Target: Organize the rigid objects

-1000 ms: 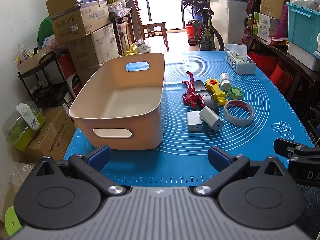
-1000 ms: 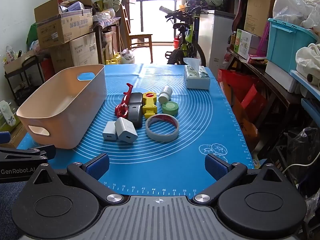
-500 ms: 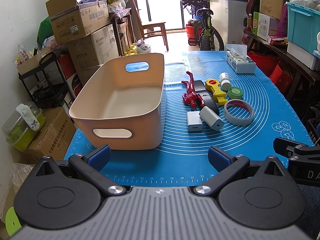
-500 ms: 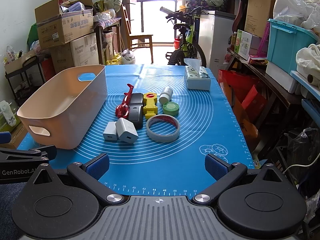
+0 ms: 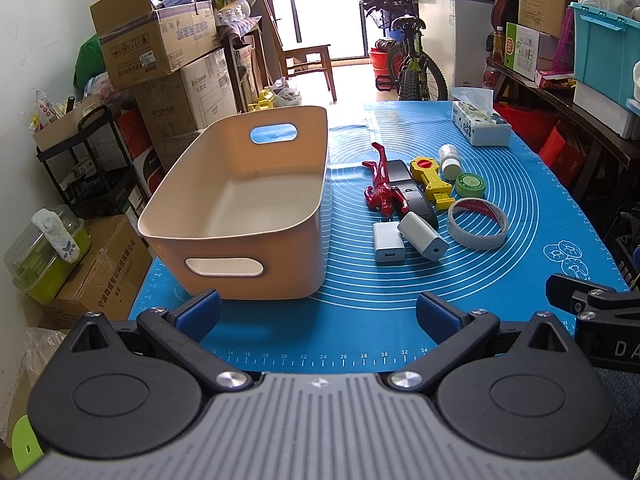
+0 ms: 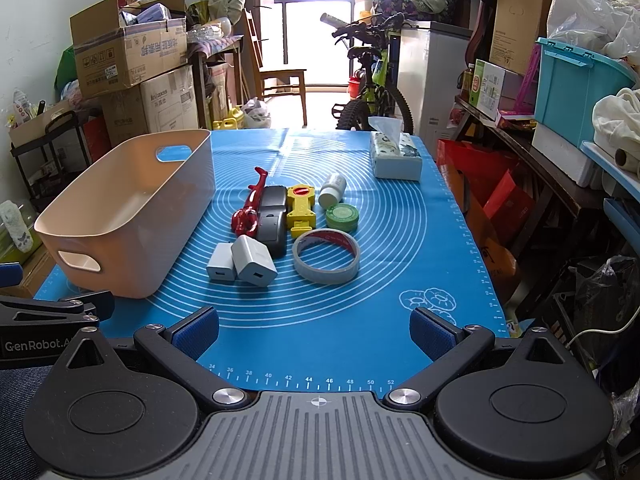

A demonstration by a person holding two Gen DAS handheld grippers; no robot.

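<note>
Hand-held grippers: left hand-held gripper and right hand-held gripper both spread wide, empty.
Risk: chargers touch; grasping one probably nudges its neighbour.

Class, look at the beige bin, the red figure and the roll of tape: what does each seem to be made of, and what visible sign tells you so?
Beige bin: probably moulded plastic, matt; smooth rounded walls with cut-out handles.
Red figure: glossy, with bright highlights; hard plastic or painted metal, cannot tell which.
Roll of tape: grey wound tape, seemingly on a card core; red print shows inside the ring.
</note>
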